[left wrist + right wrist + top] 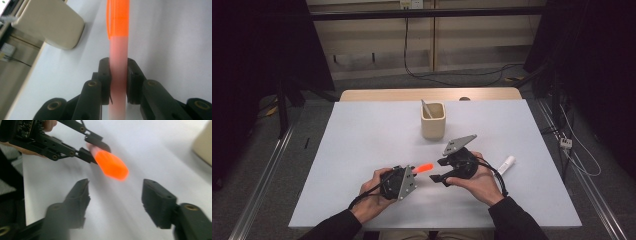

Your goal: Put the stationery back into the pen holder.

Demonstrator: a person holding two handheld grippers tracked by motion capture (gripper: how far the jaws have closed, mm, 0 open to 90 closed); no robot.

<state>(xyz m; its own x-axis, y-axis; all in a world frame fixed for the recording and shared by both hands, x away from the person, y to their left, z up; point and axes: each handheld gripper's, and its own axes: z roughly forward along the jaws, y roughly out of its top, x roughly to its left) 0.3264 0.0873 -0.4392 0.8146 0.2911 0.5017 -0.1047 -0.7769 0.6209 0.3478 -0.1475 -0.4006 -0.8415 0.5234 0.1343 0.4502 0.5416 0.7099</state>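
**Orange marker pinched in the left gripper, right gripper spread before it**

We see the left gripper pressed together on an orange marker, its 2 jaws pinching the pale pink barrel on both sides. In the high view the left gripper sits near the front of the white table, lifted in the person's left hand, and the marker juts from it toward the right gripper. The marker's long axis runs roughly level, left to right and slightly away from the person, with the bright orange cap leading and the pink barrel back in the jaws.

The right gripper has its jaws spread wide with nothing between them. From its own view the capped end of the marker hangs just ahead of the gap, not touching either jaw. The right hand holds this gripper just beside the marker's cap.

Beyond the marker stands a beige cup, with a thin grey stick leaning inside it. To the right of the marker, past the right hand, a white tube lies flat on the table. Nothing lies between the marker's tip and the open jaws.

We can read no label or writing on the marker, cup or tube.
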